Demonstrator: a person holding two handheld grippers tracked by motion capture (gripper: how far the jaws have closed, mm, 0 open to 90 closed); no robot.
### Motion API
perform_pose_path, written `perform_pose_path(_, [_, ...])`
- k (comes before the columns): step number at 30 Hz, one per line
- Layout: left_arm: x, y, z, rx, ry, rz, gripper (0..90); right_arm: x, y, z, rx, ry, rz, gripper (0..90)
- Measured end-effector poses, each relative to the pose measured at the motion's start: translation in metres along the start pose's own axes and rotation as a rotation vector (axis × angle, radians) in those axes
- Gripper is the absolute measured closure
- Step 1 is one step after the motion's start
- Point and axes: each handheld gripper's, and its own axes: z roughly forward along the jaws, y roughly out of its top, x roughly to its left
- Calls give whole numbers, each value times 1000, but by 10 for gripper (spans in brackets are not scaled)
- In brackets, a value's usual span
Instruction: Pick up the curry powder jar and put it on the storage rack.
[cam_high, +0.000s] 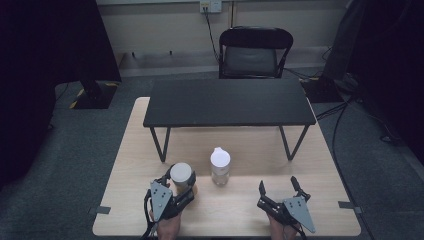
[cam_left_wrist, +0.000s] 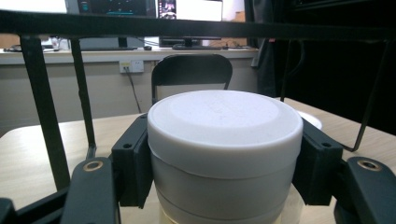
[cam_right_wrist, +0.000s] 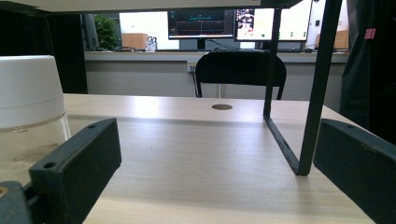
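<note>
A: Two containers stand near the front edge of the surface (cam_high: 130, 150), and only one is held. The left gripper (cam_high: 172, 192) has its jaws clamped on the wide white-lidded jar (cam_high: 181, 175), one pad on each side just under the lid.

B: And the right gripper (cam_high: 280, 192)?

A: Its jaws stand wide apart with nothing between them, resting low over the pale wood, well to the right of the clear bottle (cam_high: 220, 167).

B: What could go wrong from here?

A: The lid (cam_left_wrist: 224, 126) looks like smooth matte plastic, round with a slightly raised rim, and the wall below it is just as slick and curved. Flat pads on a round wall touch along narrow lines, so a quick lift or a tilt could probably let the jar twist or slide down. The grip also sits high, so the weight hangs below it.

B: Anything nearby to hit?

A: The bottle stands just beside the jar. It is tall and narrow, with a white domed cap and a transparent body, so a sideways swing could likely tip it. Behind both is the small black table (cam_high: 227, 102) on thin metal legs; a careless raise could knock its edge.

B: And the wood?

A: Light, smooth laminate with a faint grain.
</note>
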Motion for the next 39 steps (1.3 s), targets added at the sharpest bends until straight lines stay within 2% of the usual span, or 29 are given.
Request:
perform_pose_path(8, [7,11,0,-12,-19,4,342,0,0,0,0,0,0,0])
perform_pose_path(11, [13,17,2,-17,-46,5,342,0,0,0,0,0,0,0])
perform_pose_path(14, [14,21,4,-19,-51,19,342,0,0,0,0,0,0,0])
perform_pose_path(17, [16,23,5,-23,-57,16,342,0,0,0,0,0,0,0])
perform_pose_path(27, [25,45,9,-42,-88,45,342,0,0,0,0,0,0,0])
perform_pose_path(30, [29,53,11,-42,-94,11,342,0,0,0,0,0,0,0])
perform_pose_path(37, [36,69,16,-58,-112,13,342,0,0,0,0,0,0,0])
perform_pose_path(39, [40,74,19,-61,-119,-2,342,0,0,0,0,1,0,0])
